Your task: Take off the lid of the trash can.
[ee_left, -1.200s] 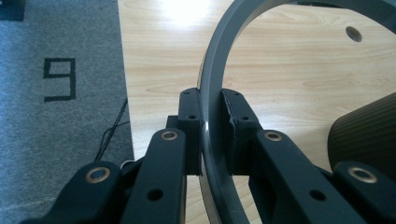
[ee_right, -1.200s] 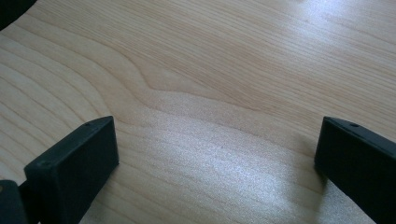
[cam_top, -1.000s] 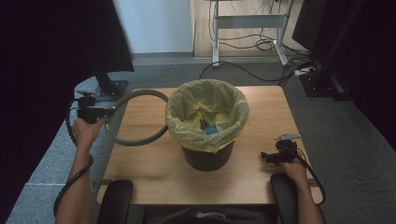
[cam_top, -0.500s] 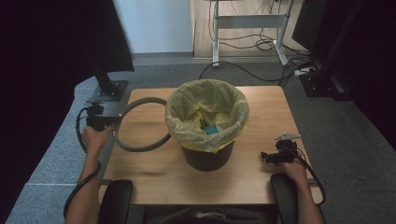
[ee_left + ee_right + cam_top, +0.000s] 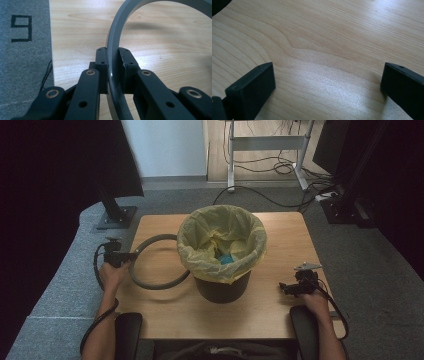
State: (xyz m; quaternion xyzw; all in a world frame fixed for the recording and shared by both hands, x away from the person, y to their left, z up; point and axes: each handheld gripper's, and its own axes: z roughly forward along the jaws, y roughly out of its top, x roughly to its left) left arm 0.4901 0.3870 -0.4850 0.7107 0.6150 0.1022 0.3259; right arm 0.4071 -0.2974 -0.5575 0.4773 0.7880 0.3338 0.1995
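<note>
A grey ring (image 5: 150,285) lies low over the left half of the wooden table (image 5: 165,320), its right side reaching the bin. My left gripper (image 5: 131,255) is shut on the ring's left rim; in the left gripper view the grey ring (image 5: 115,47) runs between the two black pads (image 5: 102,60). A black bin (image 5: 222,287) with a yellow liner (image 5: 220,232) stands mid-table, something blue (image 5: 226,258) inside it. My right gripper (image 5: 283,286) rests near the table's right front edge, pointing left. Its jaws stand wide apart over bare wood (image 5: 324,50), open with nothing between them.
A monitor stand (image 5: 116,215) sits off the table's back left corner on grey carpet. A desk frame (image 5: 265,142) and cables (image 5: 280,167) lie on the floor behind. Chair armrests (image 5: 127,332) flank the person at the front edge.
My left gripper has come down and toward the table with the ring, which has sunk from a raised tilt to lie nearly flat by the bin. The right gripper has stayed put.
</note>
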